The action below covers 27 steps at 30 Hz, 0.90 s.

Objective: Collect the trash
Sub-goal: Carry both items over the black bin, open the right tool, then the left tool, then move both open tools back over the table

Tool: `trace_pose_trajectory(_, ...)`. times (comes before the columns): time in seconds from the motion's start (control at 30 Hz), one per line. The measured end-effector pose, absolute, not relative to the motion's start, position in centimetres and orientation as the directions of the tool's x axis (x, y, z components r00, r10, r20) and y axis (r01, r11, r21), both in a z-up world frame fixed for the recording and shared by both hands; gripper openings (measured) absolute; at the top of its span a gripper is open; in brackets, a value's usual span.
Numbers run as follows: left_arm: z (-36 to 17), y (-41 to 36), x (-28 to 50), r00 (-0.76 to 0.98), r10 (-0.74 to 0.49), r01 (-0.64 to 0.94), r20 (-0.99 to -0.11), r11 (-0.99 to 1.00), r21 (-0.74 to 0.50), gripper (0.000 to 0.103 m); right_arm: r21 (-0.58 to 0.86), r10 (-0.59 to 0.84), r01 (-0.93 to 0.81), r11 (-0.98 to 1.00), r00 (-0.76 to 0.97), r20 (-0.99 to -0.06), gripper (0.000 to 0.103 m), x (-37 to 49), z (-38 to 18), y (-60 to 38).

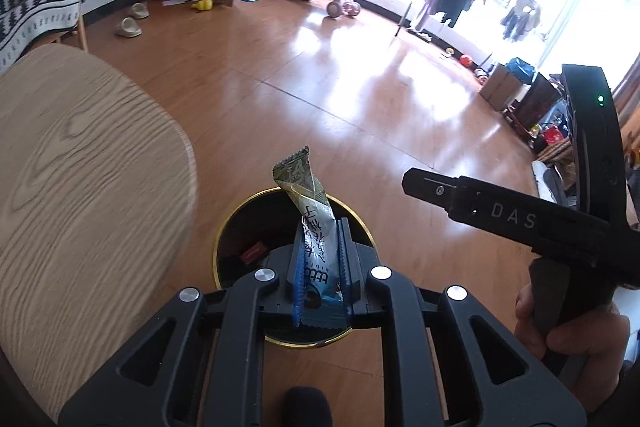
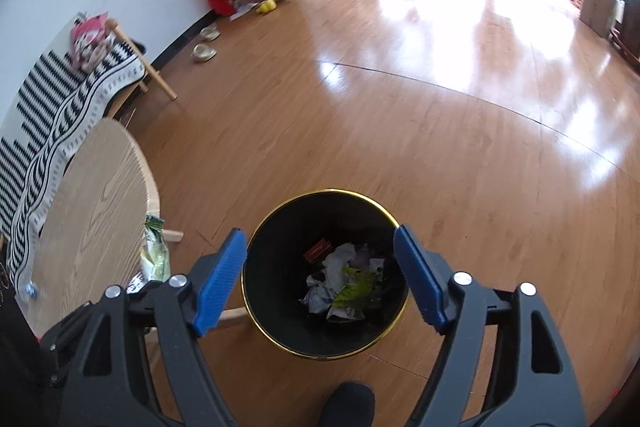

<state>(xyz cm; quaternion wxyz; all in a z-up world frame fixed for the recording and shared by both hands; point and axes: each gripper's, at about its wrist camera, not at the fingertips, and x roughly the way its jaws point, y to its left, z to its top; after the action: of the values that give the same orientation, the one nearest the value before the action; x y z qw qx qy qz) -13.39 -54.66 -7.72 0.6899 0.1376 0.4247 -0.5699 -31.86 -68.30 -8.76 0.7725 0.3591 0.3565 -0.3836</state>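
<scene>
Left wrist view: the left gripper (image 1: 320,259), jaws nearly closed, clamps a snack wrapper (image 1: 310,219) between its blue pads; the wrapper stands upright, its crimped top leaning slightly left, directly above the black, gold-rimmed trash bin (image 1: 224,247) on the wooden floor (image 1: 320,87). A round wooden table (image 1: 80,187) fills the left side. At the right, a hand (image 1: 576,327) holds the handle of the right gripper, whose jaws cannot be made out here. Right wrist view: the right gripper (image 2: 320,279) hovers over the same bin (image 2: 280,331), jaws spread wide to either side of the rim and holding nothing. Inside the bin lie crumpled paper (image 2: 332,267), a green wrapper (image 2: 356,287) and a red packet (image 2: 318,249). The table (image 2: 92,207) lies to the left.
</scene>
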Motion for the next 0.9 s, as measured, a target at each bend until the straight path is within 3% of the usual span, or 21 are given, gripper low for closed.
trace_pose_trajectory(0.03,-7.8,-54.9,-13.7,-0.015,-0.668,0.904,-0.744,0.309,-0.296,0.021,0.283,-0.34,0.851,0.443,0.452,-0.825,0.077,-32.1,-8.7,-68.4)
trace_pose_trajectory(0.07,-7.9,-55.1,-13.7,-0.015,-0.667,0.904,-0.745,0.31,-0.295,0.037,0.279,-0.346,0.853,0.44,0.449,-0.824,0.077,-32.2,-8.6,-68.4)
trace_pose_trajectory(0.13,-7.9,-55.1,-13.7,0.001,-0.669,0.902,-0.743,0.321,-0.287,0.058,0.28,-0.35,0.853,0.44,0.45,-0.821,0.077,-32.2,-8.4,-68.4)
trace_pose_trajectory(0.4,-6.4,-52.6,-11.8,0.06,-0.67,0.887,-0.74,0.376,-0.269,0.062,0.286,-0.338,0.824,0.49,0.482,-0.809,0.077,-30.4,-7.0,-66.7)
trace_pose_trajectory(0.57,-4.2,-48.6,-9.6,0.146,-0.661,0.863,-0.736,0.448,-0.232,0.076,0.271,-0.323,0.774,0.571,0.516,-0.793,0.082,-27.0,-5.6,-64.0)
trace_pose_trajectory(0.9,-0.4,-32.5,0.0,0.434,-0.549,0.663,-0.714,0.732,-0.159,0.088,0.268,-0.175,0.56,0.784,0.614,-0.77,0.083,-15.5,-3.1,-54.0)
